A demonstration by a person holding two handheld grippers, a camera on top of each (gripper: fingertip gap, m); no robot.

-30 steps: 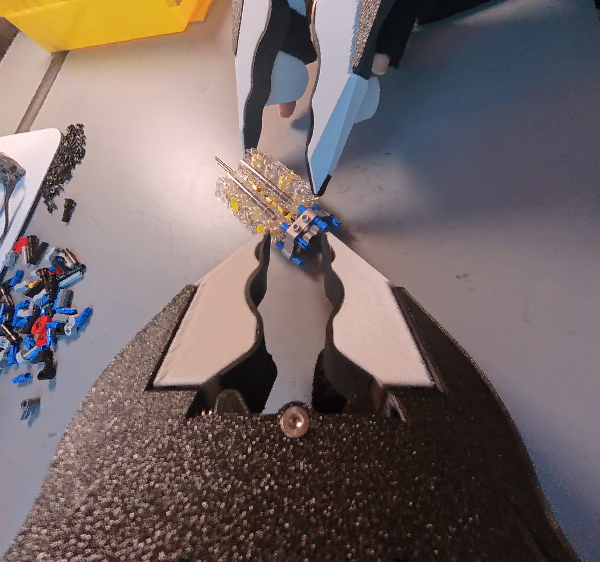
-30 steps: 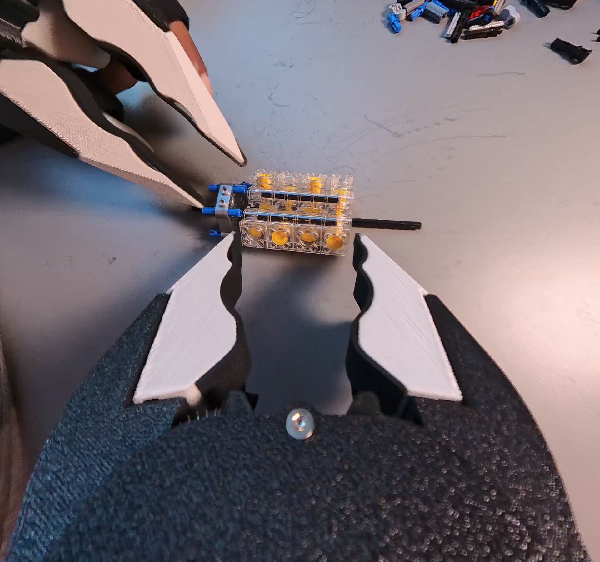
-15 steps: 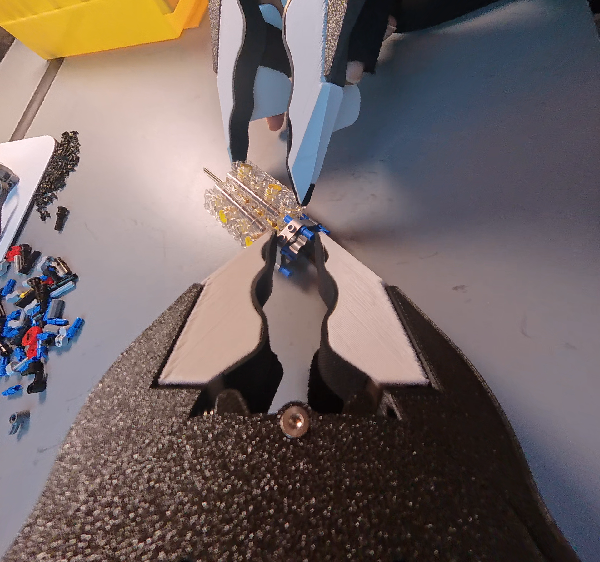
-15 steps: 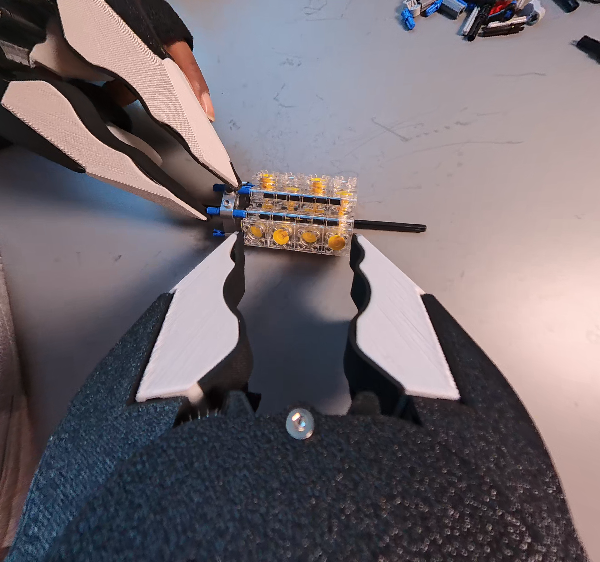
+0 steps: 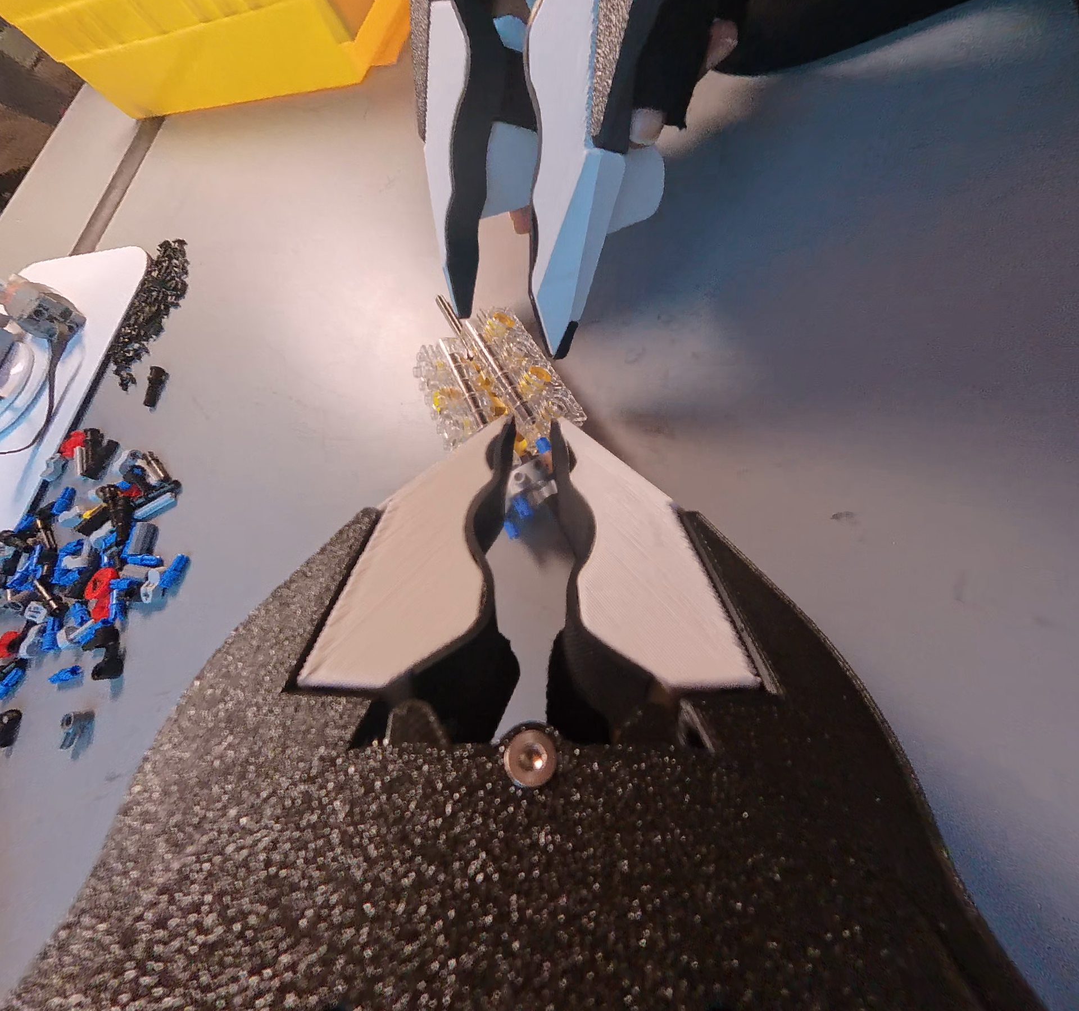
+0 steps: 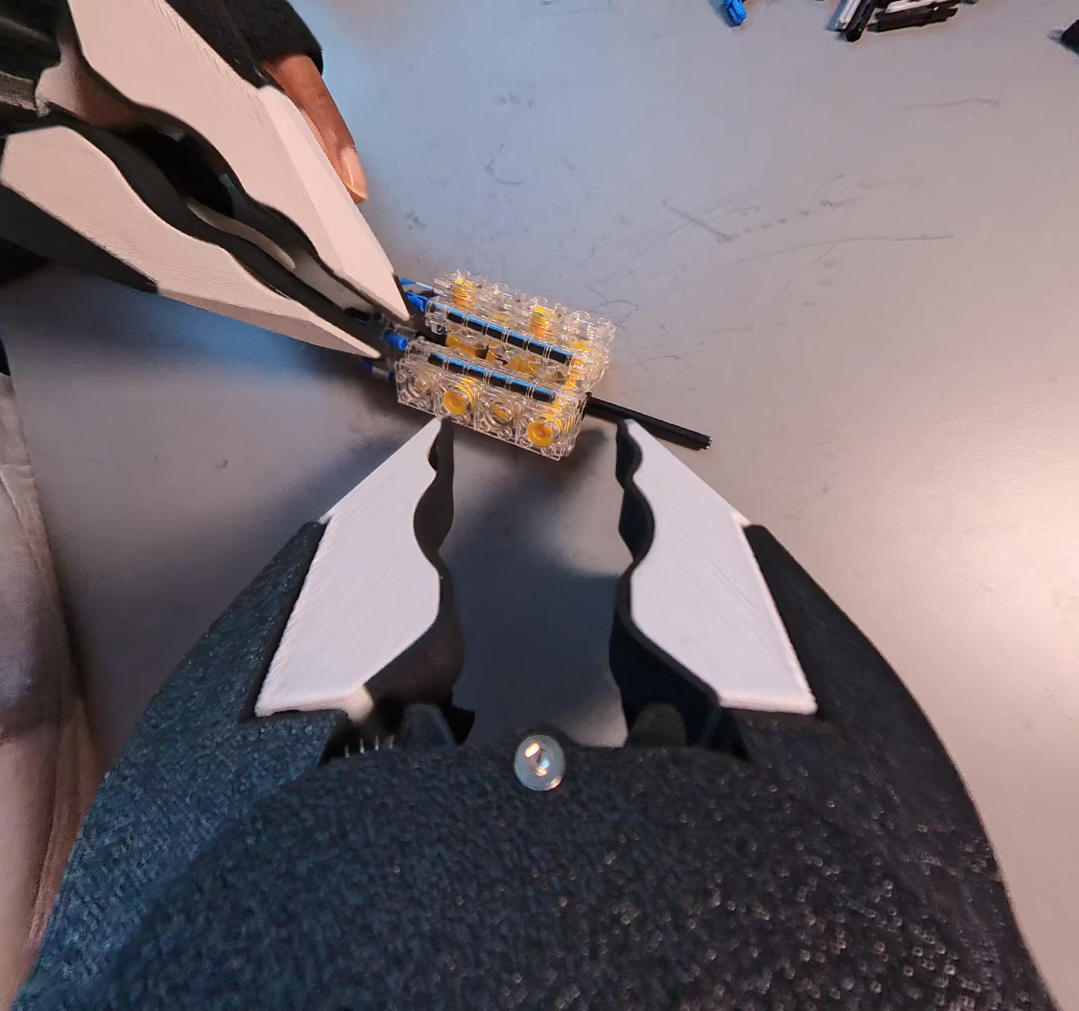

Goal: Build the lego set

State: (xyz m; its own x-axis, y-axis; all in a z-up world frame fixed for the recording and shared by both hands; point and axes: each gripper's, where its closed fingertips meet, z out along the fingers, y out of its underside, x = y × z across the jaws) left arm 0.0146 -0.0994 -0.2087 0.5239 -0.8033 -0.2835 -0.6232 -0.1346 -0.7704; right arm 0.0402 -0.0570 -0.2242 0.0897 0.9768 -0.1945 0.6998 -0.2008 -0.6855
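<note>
— What's the left gripper (image 5: 528, 446) got?
— It's clamped on the grey-and-blue end of a clear block (image 6: 505, 367): yellow discs inside, 2 dark rods on top, black axle (image 6: 648, 427) poking out, on the table (image 6: 759, 282).
— And the right gripper (image 6: 532, 437)?
— Spread wide, just beside the block.

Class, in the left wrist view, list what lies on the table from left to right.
White tray → pile of small blue, black and red parts → clear block assembly, held at its blue-pinned end by the left gripper.
</note>
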